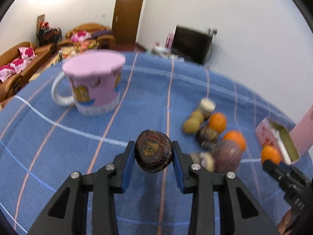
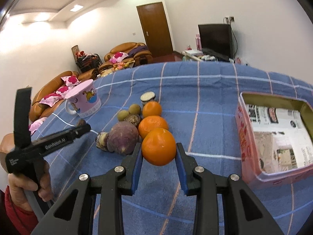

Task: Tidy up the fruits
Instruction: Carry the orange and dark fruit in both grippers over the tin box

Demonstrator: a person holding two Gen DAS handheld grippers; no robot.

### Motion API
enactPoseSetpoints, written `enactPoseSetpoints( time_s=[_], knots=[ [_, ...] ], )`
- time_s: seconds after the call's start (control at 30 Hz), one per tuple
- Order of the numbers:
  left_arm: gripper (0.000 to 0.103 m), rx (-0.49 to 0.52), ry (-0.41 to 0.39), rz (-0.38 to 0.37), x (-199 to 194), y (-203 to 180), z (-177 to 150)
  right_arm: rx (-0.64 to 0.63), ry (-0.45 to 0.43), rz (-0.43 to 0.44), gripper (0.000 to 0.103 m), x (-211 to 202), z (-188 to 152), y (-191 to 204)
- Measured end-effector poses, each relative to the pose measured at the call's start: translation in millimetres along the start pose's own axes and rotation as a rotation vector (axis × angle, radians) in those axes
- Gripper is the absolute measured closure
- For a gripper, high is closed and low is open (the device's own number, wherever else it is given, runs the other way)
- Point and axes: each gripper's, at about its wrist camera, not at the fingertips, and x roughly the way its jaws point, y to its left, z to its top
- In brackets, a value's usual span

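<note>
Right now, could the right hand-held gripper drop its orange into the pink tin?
Probably yes. The right hand-held gripper grips the orange, and the pink tin sits open-topped just beside it, with only bare cloth between.

Bright ceiling lights, fisheye warp, left view blurred

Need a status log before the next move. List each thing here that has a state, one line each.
left gripper: shut on dark fruit
right gripper: shut on orange
pink mug: upright, covered by pink lid
pink tin: open, paper inside
</note>
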Motion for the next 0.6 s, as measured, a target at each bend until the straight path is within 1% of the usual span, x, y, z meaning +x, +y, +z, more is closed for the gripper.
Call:
enactPoseSetpoints(
  time_s=[0.13, 0.27, 0.43, 0.6],
  knots=[
    [0.065, 0.012, -0.105, 0.010, -14, -5, 3, -0.040, -0.054, -0.046, 0.068, -9, 3, 4],
    [0.065, 0.042, -0.192, 0.039, -26, -14, 2, -0.081, -0.107, -0.103, 0.068, -19, 5, 5],
    [0.065, 0.034, -0.206, 0.032, -27, -27, -2, -0.094, -0.169, -0.139, 0.068, -36, 7, -7],
    [0.065, 0.080, -0.241, 0.022, -35, -57, -10, -0.086, -0.187, -0.162, 0.068, -51, 4, -31]
  ],
)
